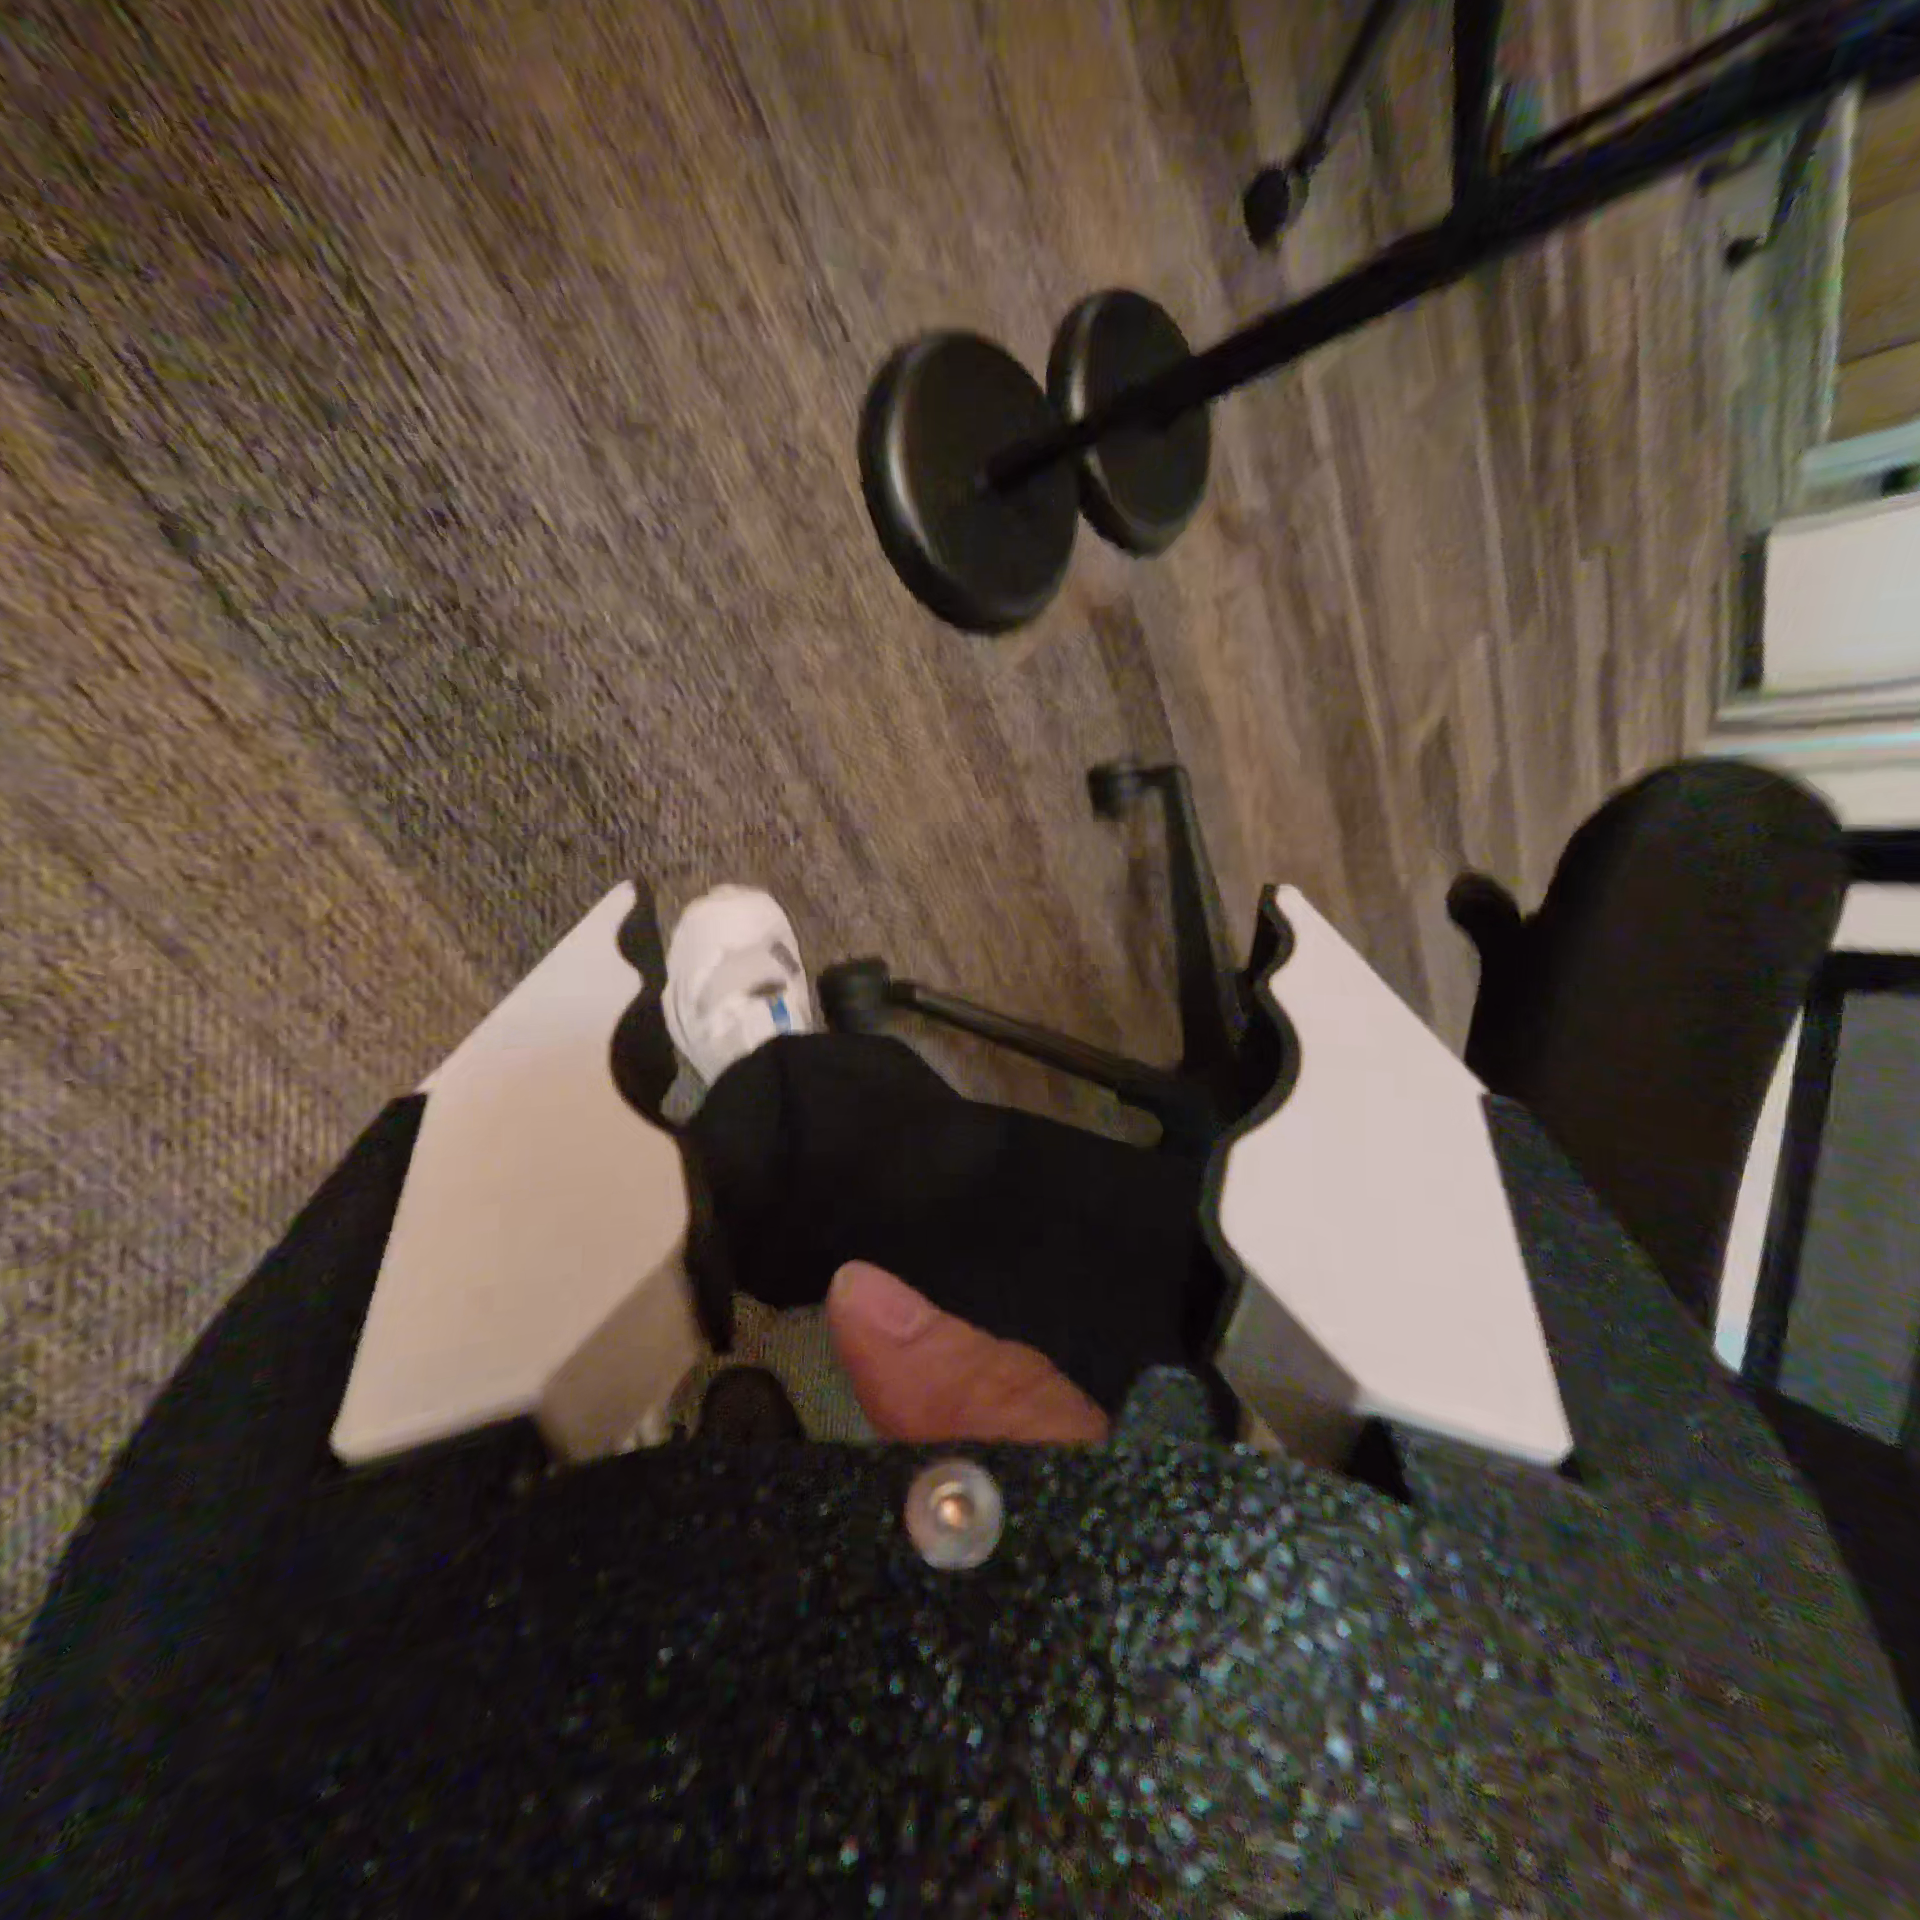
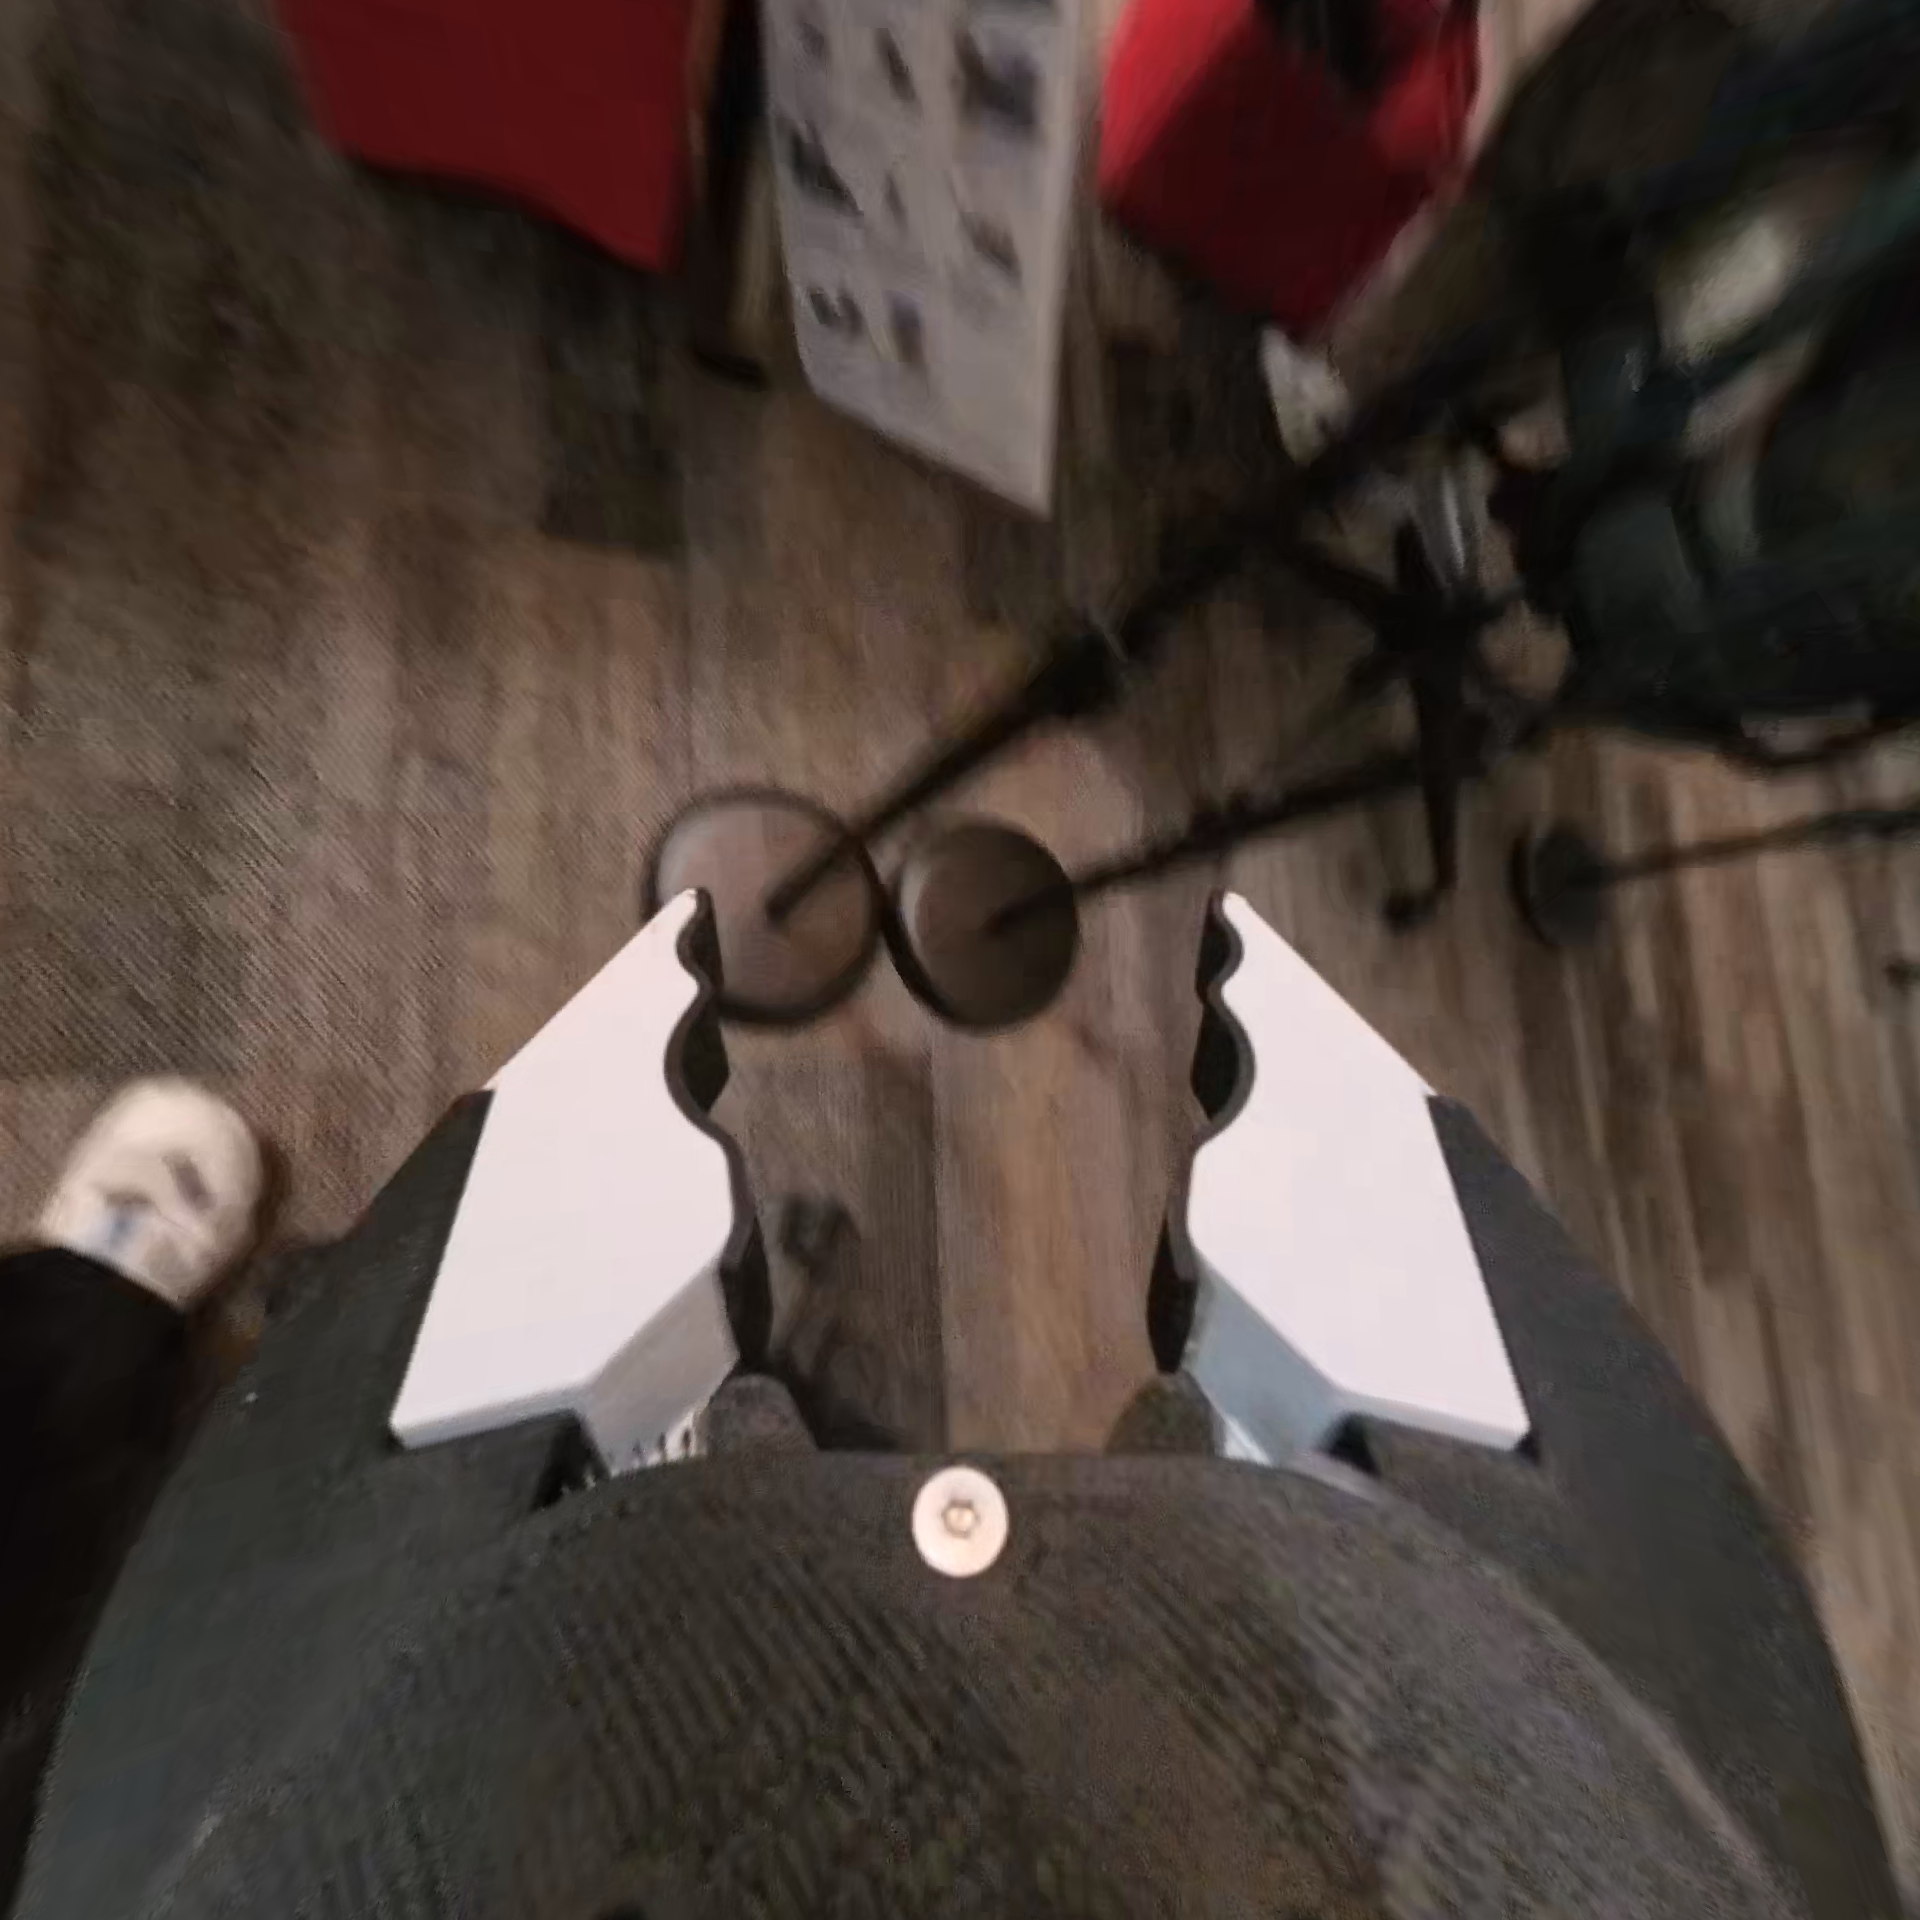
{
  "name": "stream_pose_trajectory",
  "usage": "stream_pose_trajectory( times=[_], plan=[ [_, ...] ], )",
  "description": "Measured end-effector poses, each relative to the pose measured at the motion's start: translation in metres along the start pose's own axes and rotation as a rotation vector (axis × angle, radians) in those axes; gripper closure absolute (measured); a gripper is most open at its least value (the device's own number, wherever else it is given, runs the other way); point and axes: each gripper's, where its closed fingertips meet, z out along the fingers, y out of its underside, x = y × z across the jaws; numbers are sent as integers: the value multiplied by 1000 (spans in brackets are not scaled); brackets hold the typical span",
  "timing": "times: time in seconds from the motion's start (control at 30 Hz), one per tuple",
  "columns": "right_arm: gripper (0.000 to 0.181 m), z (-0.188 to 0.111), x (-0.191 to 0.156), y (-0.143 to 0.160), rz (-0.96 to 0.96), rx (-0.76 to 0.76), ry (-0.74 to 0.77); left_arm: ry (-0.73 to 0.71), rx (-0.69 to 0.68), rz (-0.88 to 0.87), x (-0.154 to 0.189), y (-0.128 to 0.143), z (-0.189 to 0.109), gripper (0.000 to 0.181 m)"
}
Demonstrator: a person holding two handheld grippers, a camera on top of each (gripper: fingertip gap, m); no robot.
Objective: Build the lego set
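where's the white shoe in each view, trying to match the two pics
Left wrist view: the white shoe sits just above centre, beside the left finger's tip, above a black trouser leg.
Right wrist view: lower left edge, over carpet.
Shared landmark: the pair of round black stand feet.

The printed sheet is too blurred to read.

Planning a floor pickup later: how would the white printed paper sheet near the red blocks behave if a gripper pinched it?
The white printed paper sheet looks thin, so probably floppy and light. It seems flat against the wooden floor, so catching an edge may be hard.
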Motion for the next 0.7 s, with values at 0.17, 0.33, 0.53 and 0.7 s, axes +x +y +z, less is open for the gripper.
stream_pose_trajectory(
  times=[0.17, 0.33, 0.53, 0.7],
  plan=[
    [91, 159, -219, -100, -26, 87, -461, -33, 152, 92, 3, -126, 2, 71],
    [109, 377, -330, -137, -198, -45, -655, 41, 289, 107, -12, -208, 28, 65],
    [125, 644, -389, -187, 130, -47, -670, 74, 379, 209, -86, -297, 54, 63],
    [145, 805, -412, -192, 125, 34, -545, 53, 414, 156, -180, -320, 84, 64]
  ],
)
